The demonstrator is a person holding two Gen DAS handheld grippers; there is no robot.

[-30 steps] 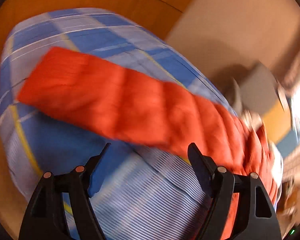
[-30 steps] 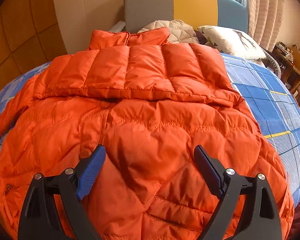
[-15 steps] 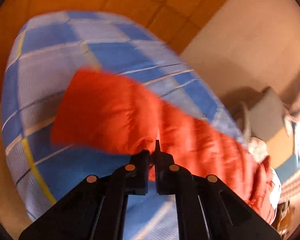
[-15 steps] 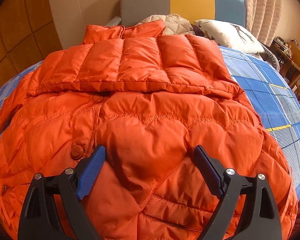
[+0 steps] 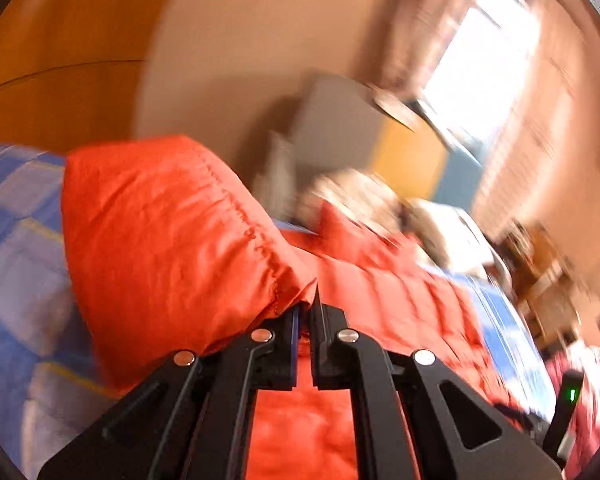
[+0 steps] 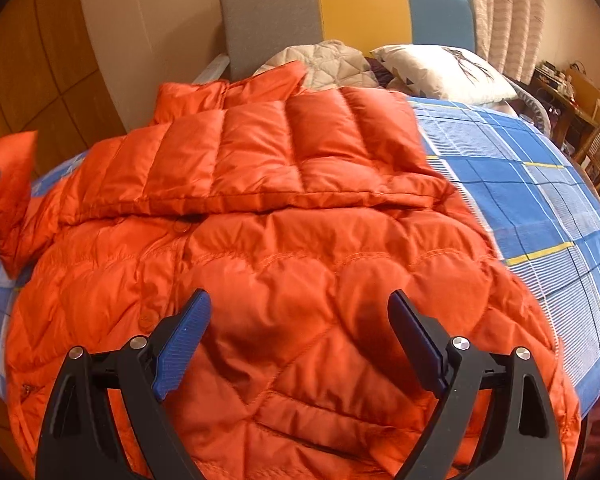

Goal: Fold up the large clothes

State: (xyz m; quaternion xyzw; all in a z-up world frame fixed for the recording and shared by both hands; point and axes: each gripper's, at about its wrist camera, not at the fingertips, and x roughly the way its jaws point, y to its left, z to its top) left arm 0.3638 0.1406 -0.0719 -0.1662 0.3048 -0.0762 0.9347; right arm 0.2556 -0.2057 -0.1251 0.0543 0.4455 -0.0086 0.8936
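Note:
An orange puffer jacket (image 6: 284,248) lies spread on a bed with a blue plaid sheet (image 6: 532,200). One sleeve is folded across its chest. The other sleeve (image 5: 168,236) is lifted off the bed, and my left gripper (image 5: 306,308) is shut on its cuff edge. That raised cuff (image 6: 12,184) shows at the far left of the right wrist view. My right gripper (image 6: 300,316) hovers open over the jacket's lower front, nothing between its blue pads (image 6: 184,336).
A grey, yellow and blue headboard (image 6: 340,16) stands behind the bed, with a beige quilted blanket (image 6: 328,60) and a white pillow (image 6: 444,72) in front of it. Wooden chairs and clutter (image 6: 588,120) stand at the right. Wood-panelled wall (image 6: 28,72) borders the left.
My left gripper closed on the sleeve's cuff, then lifted it and swung it toward the jacket body while rolling. My right gripper moved slightly forward over the jacket and stayed open.

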